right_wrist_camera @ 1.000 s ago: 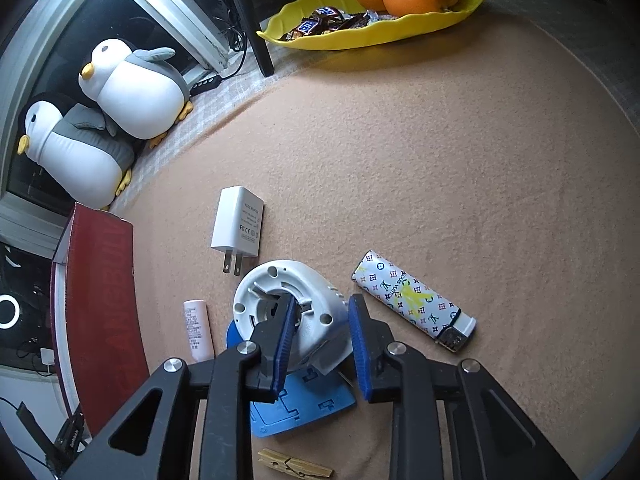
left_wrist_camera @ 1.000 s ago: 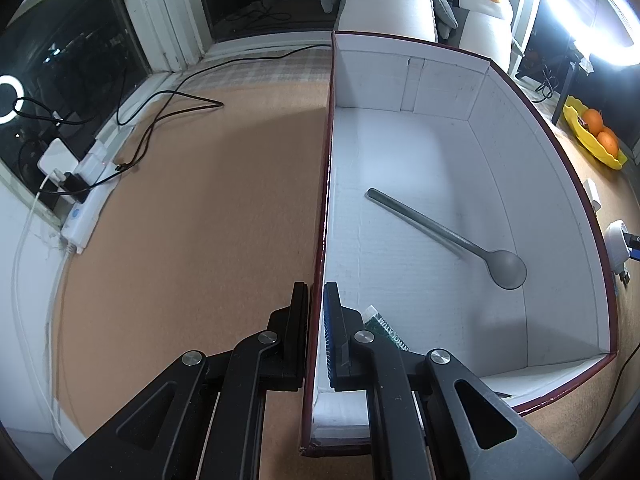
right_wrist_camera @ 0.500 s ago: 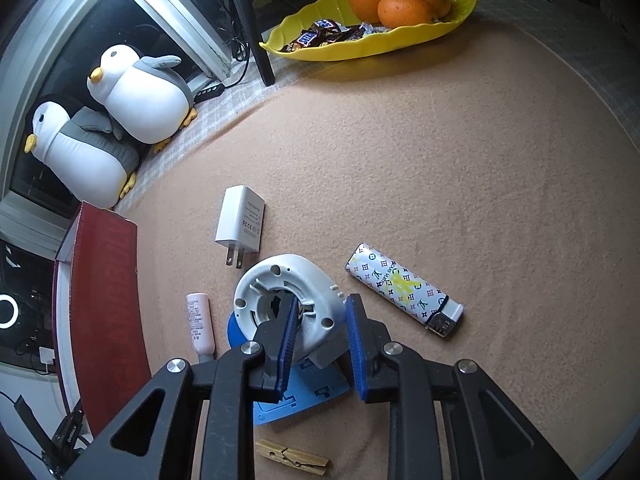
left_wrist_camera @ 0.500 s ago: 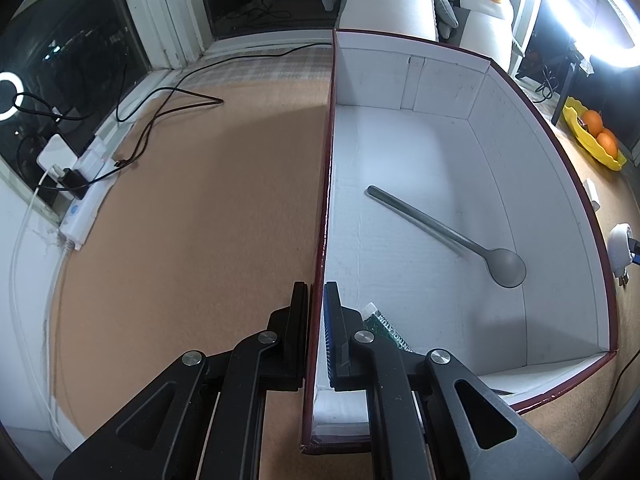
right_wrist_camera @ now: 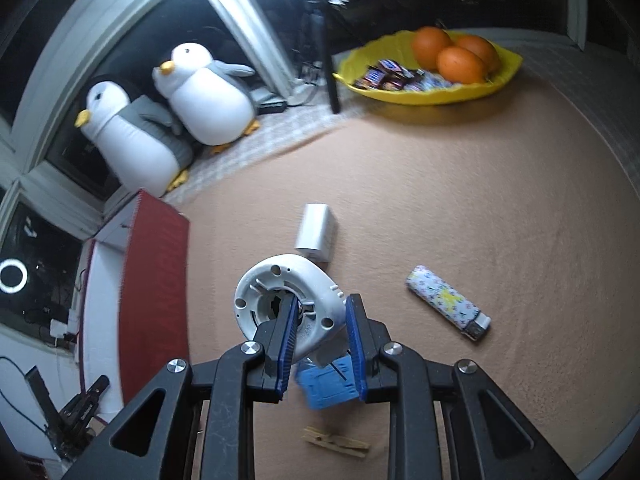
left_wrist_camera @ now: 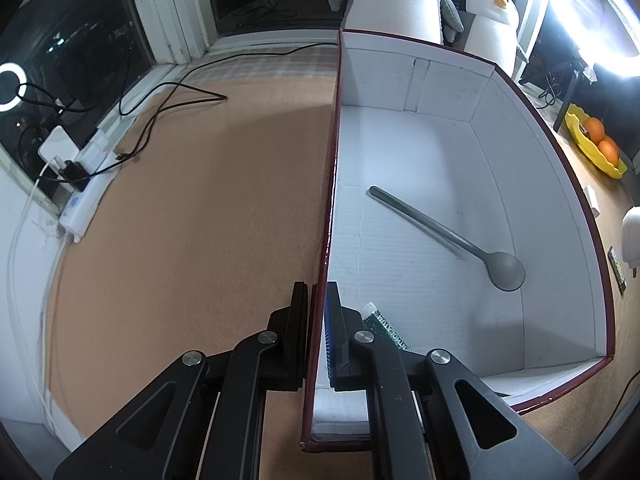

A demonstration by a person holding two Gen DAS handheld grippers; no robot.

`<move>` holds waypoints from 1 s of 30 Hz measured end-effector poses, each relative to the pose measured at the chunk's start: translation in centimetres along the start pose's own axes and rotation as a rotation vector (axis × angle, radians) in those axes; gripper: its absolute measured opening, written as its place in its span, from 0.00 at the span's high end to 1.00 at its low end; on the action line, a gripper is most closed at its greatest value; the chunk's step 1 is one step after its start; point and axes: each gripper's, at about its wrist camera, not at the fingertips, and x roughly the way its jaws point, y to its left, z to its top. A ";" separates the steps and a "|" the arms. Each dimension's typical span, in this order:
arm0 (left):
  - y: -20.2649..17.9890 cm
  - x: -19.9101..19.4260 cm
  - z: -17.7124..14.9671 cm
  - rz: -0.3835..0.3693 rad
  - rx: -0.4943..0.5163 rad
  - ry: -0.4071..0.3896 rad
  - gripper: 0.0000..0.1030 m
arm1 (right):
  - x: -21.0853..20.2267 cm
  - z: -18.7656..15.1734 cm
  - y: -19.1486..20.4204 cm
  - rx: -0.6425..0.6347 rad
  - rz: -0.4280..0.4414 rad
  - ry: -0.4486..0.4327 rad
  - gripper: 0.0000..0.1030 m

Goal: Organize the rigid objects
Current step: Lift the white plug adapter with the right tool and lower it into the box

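My left gripper is shut on the left wall of the red box, one finger outside and one inside. On the box's white floor lie a grey spoon and a green packet partly hidden by my finger. My right gripper is shut on the rim of a round white plastic device and holds it lifted above the tan table. That device also shows at the right edge of the left wrist view. Below it lie a blue flat piece, a white charger, a patterned lighter and a wooden clothespin.
The red box stands left of my right gripper. Two plush penguins sit behind it. A yellow bowl with oranges and sweets stands at the back right. Cables and a power strip lie far left by the window.
My right gripper has risen with the white device, lifting it off the table; the blue piece and other items now lie lower in view. The left gripper has not moved.
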 end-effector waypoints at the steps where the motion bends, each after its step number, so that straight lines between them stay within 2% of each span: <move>1: 0.0 0.0 0.0 -0.001 -0.004 0.000 0.94 | -0.3 0.0 0.8 -0.020 0.010 -0.005 0.79; 12: 0.3 -0.2 -0.1 -0.005 -0.054 -0.003 0.94 | -1.6 -0.6 9.3 -0.215 0.126 -0.015 0.79; 30: 0.6 -0.5 -0.3 0.011 -0.102 -0.009 0.94 | -0.2 -3.6 20.3 -0.475 0.259 0.048 0.79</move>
